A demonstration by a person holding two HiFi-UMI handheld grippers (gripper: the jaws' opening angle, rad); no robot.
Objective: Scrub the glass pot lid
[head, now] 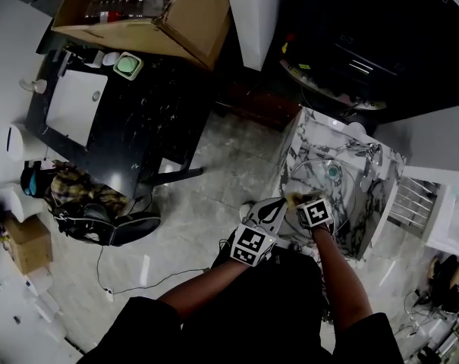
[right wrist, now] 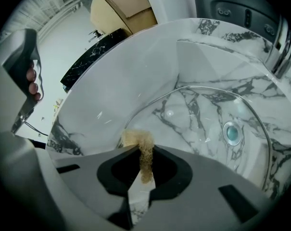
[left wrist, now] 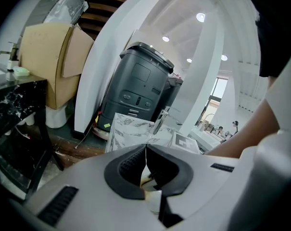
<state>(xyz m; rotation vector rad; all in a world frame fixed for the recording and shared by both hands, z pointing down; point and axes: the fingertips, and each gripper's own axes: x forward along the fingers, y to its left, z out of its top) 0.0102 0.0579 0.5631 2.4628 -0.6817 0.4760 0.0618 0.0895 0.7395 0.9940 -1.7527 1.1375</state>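
The right gripper (right wrist: 146, 147) is clamping a tan scrubbing pad (right wrist: 138, 139) between its jaws and is presenting it at the near rim of the glass pot lid (right wrist: 203, 121). The lid is lying in the basin of the marble sink (right wrist: 135, 66), and the drain (right wrist: 232, 132) is showing through its glass. The left gripper (left wrist: 146, 146) is hovering just beside the right one at the sink's near edge, with its jaws pressed together on nothing and pointing across the sink top toward a dark grey machine (left wrist: 140, 90).
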